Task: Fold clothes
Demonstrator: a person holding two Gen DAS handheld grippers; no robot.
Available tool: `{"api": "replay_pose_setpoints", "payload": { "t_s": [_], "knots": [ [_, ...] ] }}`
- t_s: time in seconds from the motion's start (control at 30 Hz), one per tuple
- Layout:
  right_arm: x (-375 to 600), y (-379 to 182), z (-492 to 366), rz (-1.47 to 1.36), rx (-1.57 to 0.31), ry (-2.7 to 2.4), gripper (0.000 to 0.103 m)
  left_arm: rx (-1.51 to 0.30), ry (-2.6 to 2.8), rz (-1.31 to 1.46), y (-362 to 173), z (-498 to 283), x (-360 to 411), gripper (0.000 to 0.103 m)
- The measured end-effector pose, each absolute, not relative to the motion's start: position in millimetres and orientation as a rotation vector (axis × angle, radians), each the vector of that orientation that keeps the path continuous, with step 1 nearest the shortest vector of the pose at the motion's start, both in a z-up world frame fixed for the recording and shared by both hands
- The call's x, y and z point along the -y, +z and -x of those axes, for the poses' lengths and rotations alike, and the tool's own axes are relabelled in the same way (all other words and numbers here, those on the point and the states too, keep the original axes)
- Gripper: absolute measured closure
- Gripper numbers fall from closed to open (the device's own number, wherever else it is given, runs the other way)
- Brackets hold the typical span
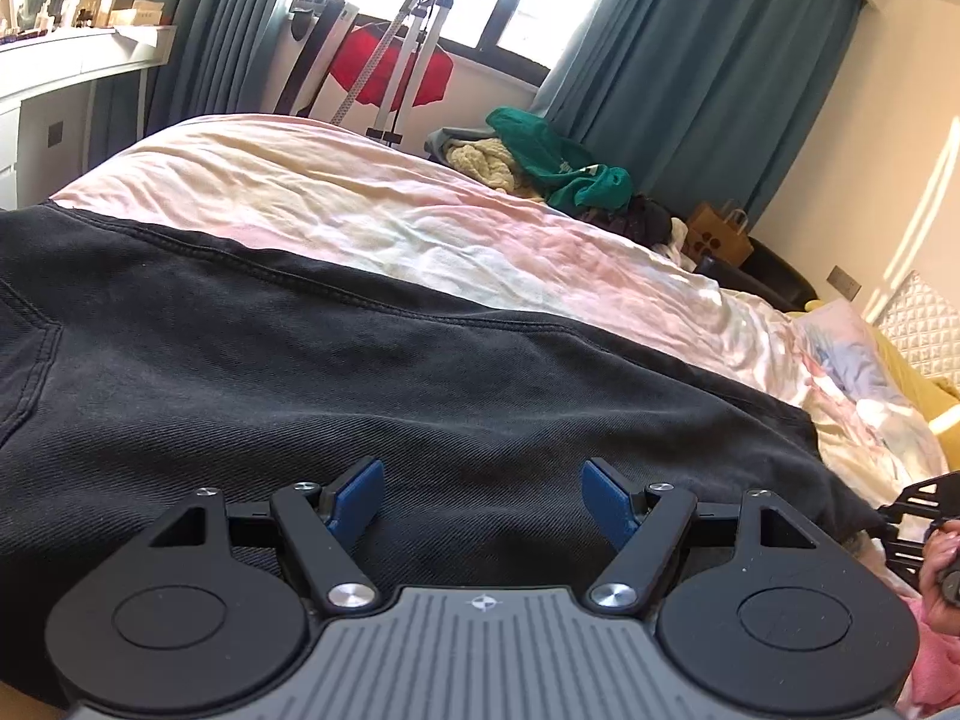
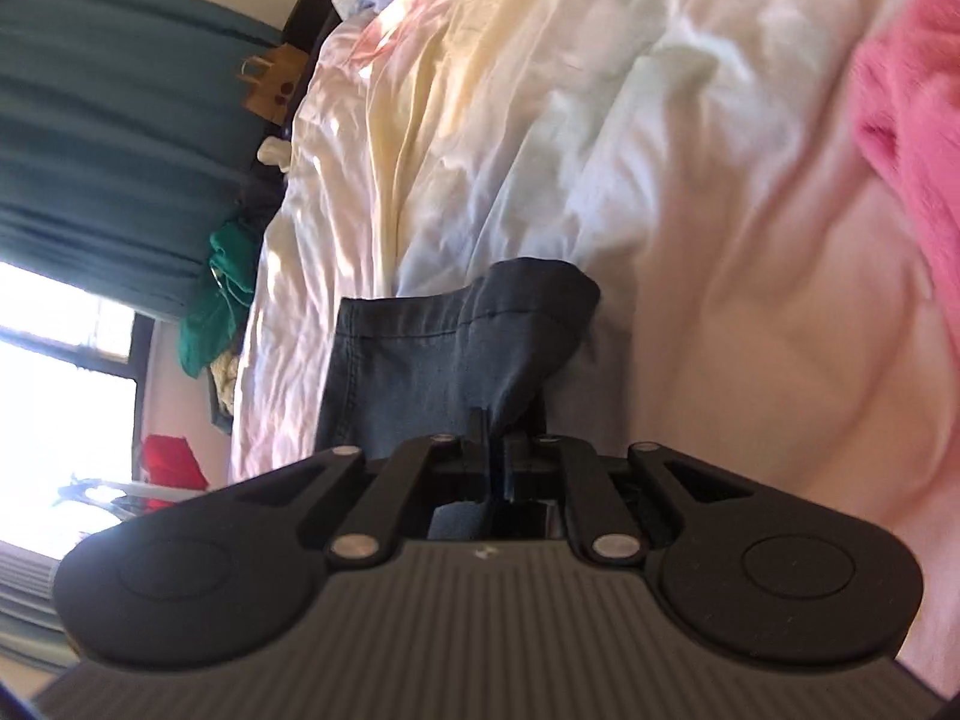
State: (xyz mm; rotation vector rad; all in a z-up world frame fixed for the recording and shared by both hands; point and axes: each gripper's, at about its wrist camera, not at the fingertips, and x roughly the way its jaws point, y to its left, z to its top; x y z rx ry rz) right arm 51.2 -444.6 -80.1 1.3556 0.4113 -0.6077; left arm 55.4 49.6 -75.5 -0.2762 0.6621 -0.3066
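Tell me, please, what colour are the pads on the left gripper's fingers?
Blue pads, on black arms; the left wrist view shows them best.

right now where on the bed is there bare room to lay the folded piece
The bare bedsheet beyond the dark garment's seamed far edge is free, running up to the window side. Crowded: the clothes heap at the far corner by the curtain, and the pillow end.

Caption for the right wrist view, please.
Right claw shut on the hem of a dark garment, lifted over a pastel bedsheet.
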Motion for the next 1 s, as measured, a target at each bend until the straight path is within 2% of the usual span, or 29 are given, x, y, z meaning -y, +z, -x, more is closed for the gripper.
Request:
{"api": "replay_pose_setpoints", "payload": {
  "t_s": [0.03,0.1,0.17,0.23,0.4,0.6,0.73,1.0],
  "knots": [
    [442.1,-79.0,-49.8,-1.360,-0.414,-0.609,0.089,-0.661,-0.303,0.281,-75.3,-54.6,-51.0,0.028],
    [436.1,-77.4,-51.4,-1.343,-0.463,-0.623,0.070,-0.661,-0.296,0.294,-74.4,-53.0,-54.2,0.028],
    [432.0,-79.9,-52.7,-1.357,-0.480,-0.619,0.042,-0.668,-0.279,0.293,-72.4,-51.9,-57.7,0.028],
    [429.1,-86.5,-48.7,-1.434,-0.434,-0.603,0.032,-0.670,-0.247,0.280,-70.5,-50.9,-62.1,0.028],
    [429.2,-107.8,-64.0,-1.560,-0.460,-0.500,0.031,-0.687,-0.188,0.321,-70.8,-55.8,-77.2,0.028],
    [450.1,-135.0,-79.8,-1.689,-0.287,-0.476,0.029,-0.707,-0.140,0.256,-77.0,-63.0,-72.4,0.029],
    [452.1,-114.8,-83.6,-1.592,-0.160,-0.376,0.030,-0.702,-0.134,0.236,-77.7,-61.6,-71.2,0.029],
    [439.0,-72.0,-76.5,-1.385,-0.269,-0.259,0.031,-0.701,-0.132,0.253,-77.5,-60.3,-72.4,0.029]
  ]
}}
